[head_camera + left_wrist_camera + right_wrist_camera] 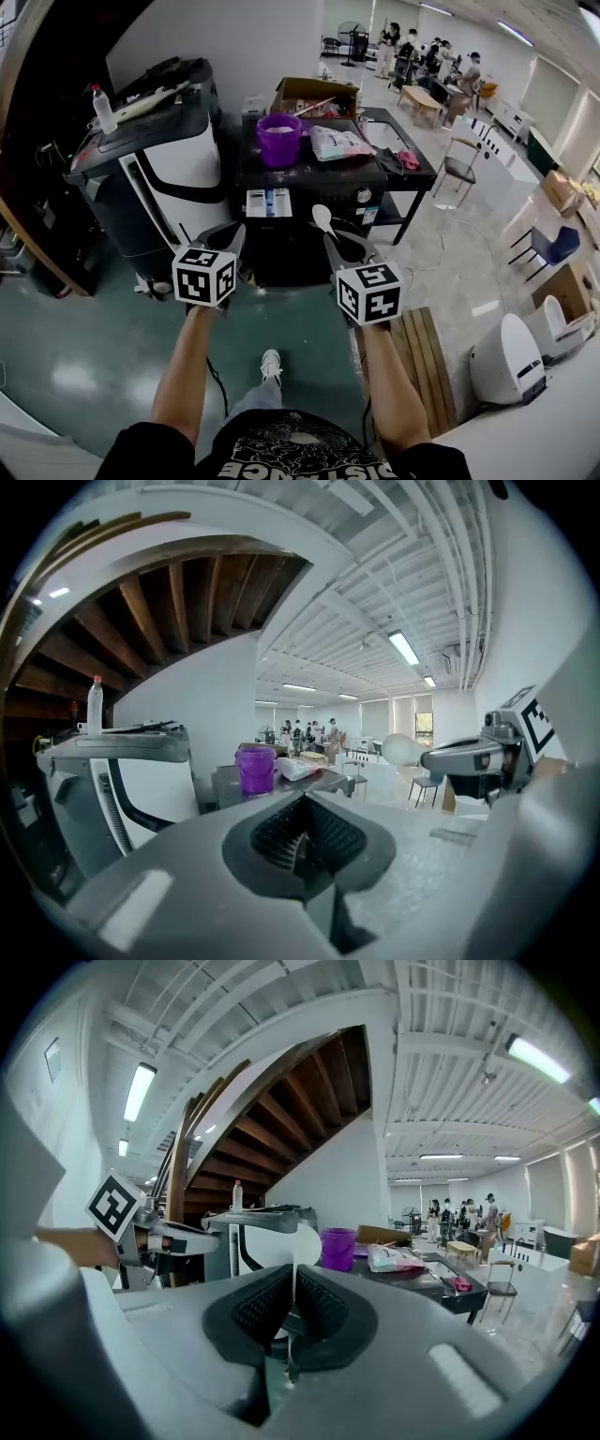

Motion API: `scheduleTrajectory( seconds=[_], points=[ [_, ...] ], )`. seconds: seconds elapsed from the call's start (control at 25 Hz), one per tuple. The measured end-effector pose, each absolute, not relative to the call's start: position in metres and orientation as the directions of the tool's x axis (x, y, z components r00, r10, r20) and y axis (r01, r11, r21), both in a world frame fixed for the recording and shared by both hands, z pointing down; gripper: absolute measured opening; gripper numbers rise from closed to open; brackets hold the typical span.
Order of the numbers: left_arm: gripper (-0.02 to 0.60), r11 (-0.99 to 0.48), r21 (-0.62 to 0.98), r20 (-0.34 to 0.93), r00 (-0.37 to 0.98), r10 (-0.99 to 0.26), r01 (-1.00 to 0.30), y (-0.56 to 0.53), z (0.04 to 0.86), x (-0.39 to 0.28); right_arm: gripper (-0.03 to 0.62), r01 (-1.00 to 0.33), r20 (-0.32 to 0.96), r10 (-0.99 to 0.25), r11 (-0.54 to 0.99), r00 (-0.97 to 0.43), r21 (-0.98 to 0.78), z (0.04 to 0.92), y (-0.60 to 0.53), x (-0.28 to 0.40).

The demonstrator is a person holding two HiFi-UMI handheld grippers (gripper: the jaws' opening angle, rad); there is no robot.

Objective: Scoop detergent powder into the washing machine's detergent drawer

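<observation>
My right gripper (332, 241) is shut on the handle of a white spoon (322, 217), whose bowl points up and forward. In the right gripper view the spoon (300, 1246) stands edge-on between the closed pads of the right gripper (292, 1321). My left gripper (225, 236) is shut with nothing in it; the left gripper view shows the left gripper (302, 841) with its pads together. Both hang well short of the black washing machine (319, 176). On its top stand a purple bucket (279, 139) and a detergent bag (337, 142).
A grey-and-white machine (159, 159) with a white bottle (103, 111) on top stands at the left. A cardboard box (314, 94) sits behind the bucket. A wooden pallet (422, 366) lies on the floor at my right. People and chairs fill the far room.
</observation>
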State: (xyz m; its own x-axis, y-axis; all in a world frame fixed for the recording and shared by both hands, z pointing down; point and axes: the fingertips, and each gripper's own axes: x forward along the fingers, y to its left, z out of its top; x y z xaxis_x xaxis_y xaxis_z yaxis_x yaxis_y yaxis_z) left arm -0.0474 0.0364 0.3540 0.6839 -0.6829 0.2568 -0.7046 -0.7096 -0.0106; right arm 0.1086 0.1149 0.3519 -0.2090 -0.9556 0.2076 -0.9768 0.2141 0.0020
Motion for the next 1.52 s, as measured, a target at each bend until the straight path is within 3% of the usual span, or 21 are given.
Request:
scheduleTrajectory(
  seconds=[0.88, 1.52],
  points=[
    [0.0, -0.713, 0.017, 0.273, 0.69, -0.671, -0.701, -0.162, 0.352, -0.038, 0.037, -0.972, 0.242, -0.944, 0.236, -0.226, 0.015, 0.335, -0.098, 0.107],
    [0.0, -0.738, 0.048, 0.281, 0.718, -0.637, -0.673, -0.247, 0.364, -0.036, 0.034, -0.977, 0.243, -0.947, 0.21, -0.208, -0.018, 0.343, -0.178, 0.102]
  ],
)
